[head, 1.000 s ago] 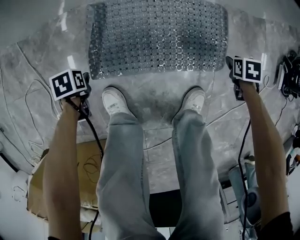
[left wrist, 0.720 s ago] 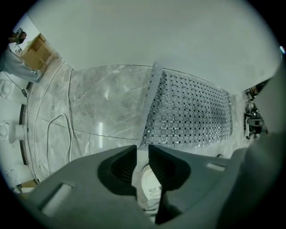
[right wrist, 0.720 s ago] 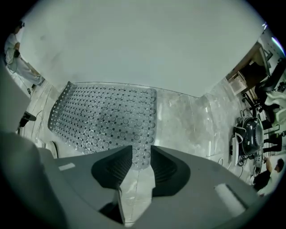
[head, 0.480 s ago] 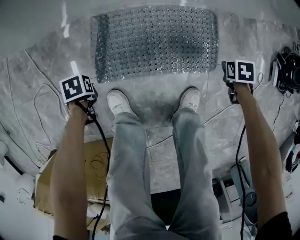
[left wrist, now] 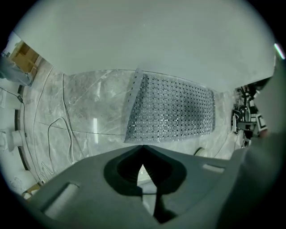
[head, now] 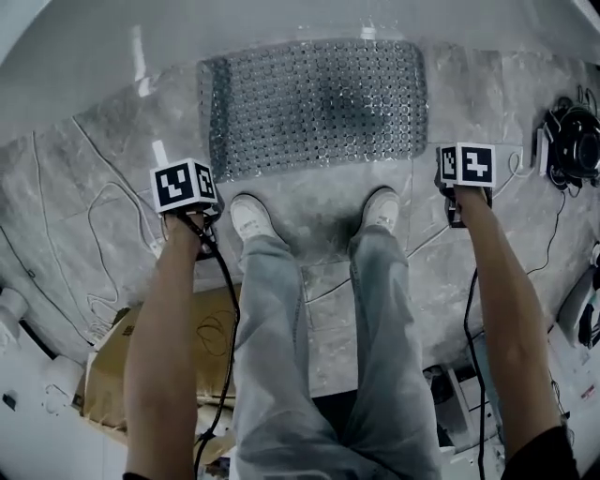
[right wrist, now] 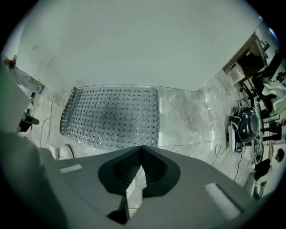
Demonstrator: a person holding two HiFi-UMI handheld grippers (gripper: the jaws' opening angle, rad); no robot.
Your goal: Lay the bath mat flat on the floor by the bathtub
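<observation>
Grey marble floor (head: 487, 94) is seen in the head view. The perforated bath mat (head: 314, 103) is spread on it, its far long edge set along the white bathtub (head: 281, 23) wall. Shoes (head: 248, 217) are planted just short of the near edge, not on it. The task is judged all but done, with only a flatness check left. That check is best made at the left short edge, where a darker band is seen; whether it is lifted cannot be told. A loose cable (head: 103, 202) lies left of the mat and a dark device (head: 574, 141) well to the right, with bare floor between.

In the left gripper view, the left gripper (left wrist: 143, 150) is held clear of the mat, fingers clenched on nothing.

In the right gripper view, the right gripper (right wrist: 141, 150) is likewise clenched and empty, with the mat's near edge ahead and open marble to the right.
</observation>
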